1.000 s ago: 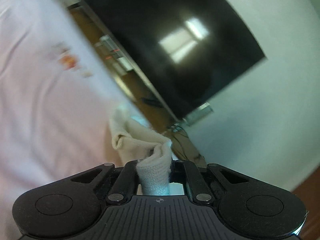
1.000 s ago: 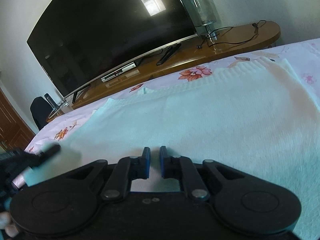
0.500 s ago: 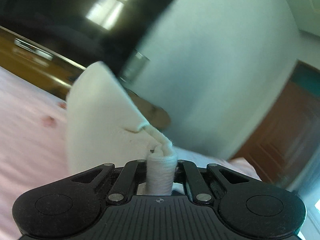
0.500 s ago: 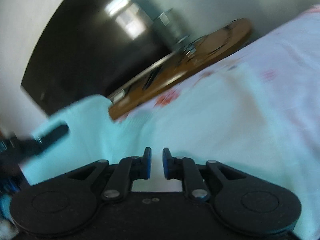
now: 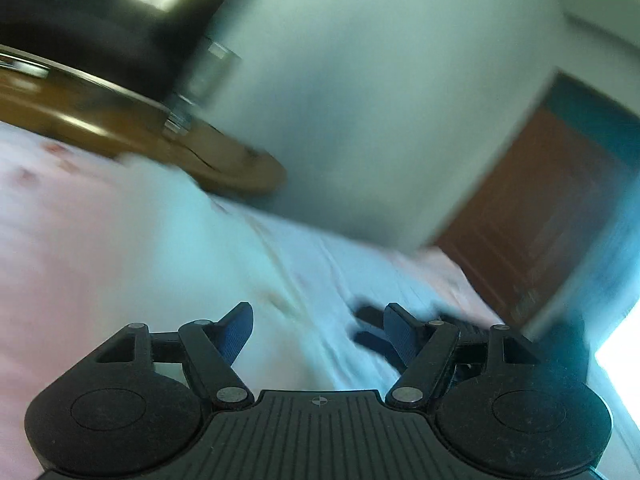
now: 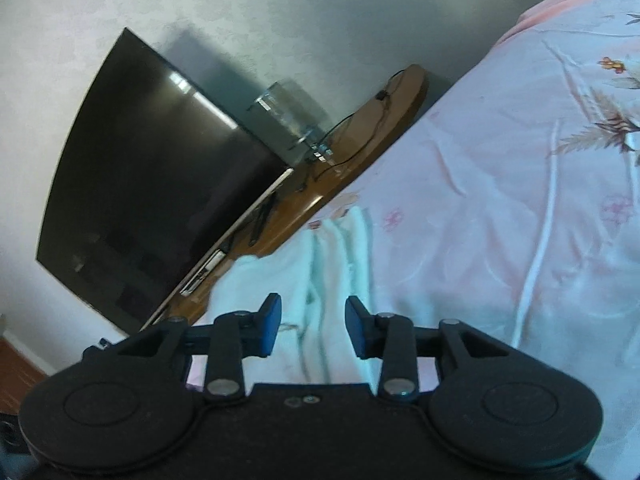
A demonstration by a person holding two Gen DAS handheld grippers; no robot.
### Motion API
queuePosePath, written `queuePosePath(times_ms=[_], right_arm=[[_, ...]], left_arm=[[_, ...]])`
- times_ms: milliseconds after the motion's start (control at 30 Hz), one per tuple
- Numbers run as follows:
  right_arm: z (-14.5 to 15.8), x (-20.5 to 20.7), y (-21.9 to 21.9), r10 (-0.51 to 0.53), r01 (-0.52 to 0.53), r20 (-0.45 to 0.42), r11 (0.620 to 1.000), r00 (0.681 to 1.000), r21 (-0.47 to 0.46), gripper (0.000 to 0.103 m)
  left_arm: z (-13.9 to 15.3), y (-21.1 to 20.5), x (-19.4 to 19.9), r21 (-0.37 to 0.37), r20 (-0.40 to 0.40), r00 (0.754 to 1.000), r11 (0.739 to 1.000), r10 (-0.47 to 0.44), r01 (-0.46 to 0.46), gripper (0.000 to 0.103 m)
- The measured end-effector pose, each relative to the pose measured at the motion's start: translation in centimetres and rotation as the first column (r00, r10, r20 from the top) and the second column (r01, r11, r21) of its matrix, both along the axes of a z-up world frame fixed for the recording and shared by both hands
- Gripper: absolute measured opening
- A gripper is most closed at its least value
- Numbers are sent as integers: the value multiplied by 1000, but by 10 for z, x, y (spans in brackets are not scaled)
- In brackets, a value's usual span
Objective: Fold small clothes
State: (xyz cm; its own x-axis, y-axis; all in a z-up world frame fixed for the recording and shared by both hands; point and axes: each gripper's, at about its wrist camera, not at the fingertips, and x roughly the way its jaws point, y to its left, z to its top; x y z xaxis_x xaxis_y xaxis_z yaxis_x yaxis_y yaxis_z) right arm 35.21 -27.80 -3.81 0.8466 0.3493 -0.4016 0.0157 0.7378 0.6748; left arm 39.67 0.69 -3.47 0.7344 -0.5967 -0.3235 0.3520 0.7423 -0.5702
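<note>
A small white knitted garment [image 5: 188, 240] lies folded on the pink flowered bedspread [image 5: 52, 240], blurred in the left wrist view. My left gripper [image 5: 318, 330] hovers over it with its jaws opening wide and no cloth between the blue pads. In the right wrist view the same white garment [image 6: 320, 264] stretches away ahead of my right gripper [image 6: 312, 322], whose jaws are opening too, with nothing pressed between its pads. The other gripper's dark fingers [image 5: 370, 326] show just beyond my left gripper's right finger.
A dark television [image 6: 160, 176] stands on a curved wooden cabinet [image 6: 360, 140] past the bed's far edge, with a glass vessel [image 6: 292, 108] and cables on it. A brown door [image 5: 540, 216] is at the right. The bedspread [image 6: 500, 220] spreads wide to the right.
My left gripper let go of the white cloth it pinched and its jaws spread wide. My right gripper's jaws parted from nearly shut. Both views swung and rolled; the garment now lies flat.
</note>
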Motion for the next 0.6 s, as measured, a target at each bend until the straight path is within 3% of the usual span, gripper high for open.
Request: queuePosePath(times_ms=[67, 133, 200, 267, 367, 600], right_arm=[[1, 5, 6, 28, -28, 0, 999, 1000, -18, 36], [-1, 20, 16, 60, -61, -7, 997, 998, -40, 37], [-2, 31, 24, 83, -84, -24, 994, 996, -68, 37], [-5, 42, 31, 100, -105, -52, 989, 994, -108, 38], [-7, 54, 39, 95, -109, -79, 975, 992, -196, 38], [-12, 75, 52, 175, -195, -113, 961, 978, -198, 46]], left_arm=[[1, 30, 11, 60, -11, 990, 989, 140, -139, 71], [-7, 54, 27, 97, -79, 975, 975, 207, -199, 71], [-19, 65, 41, 142, -156, 962, 969, 226, -204, 71], [-27, 68, 47, 205, -181, 951, 956, 250, -212, 71], [-40, 72, 44, 208, -205, 945, 955, 255, -212, 71], [-45, 64, 48, 254, -164, 957, 948, 239, -193, 71]])
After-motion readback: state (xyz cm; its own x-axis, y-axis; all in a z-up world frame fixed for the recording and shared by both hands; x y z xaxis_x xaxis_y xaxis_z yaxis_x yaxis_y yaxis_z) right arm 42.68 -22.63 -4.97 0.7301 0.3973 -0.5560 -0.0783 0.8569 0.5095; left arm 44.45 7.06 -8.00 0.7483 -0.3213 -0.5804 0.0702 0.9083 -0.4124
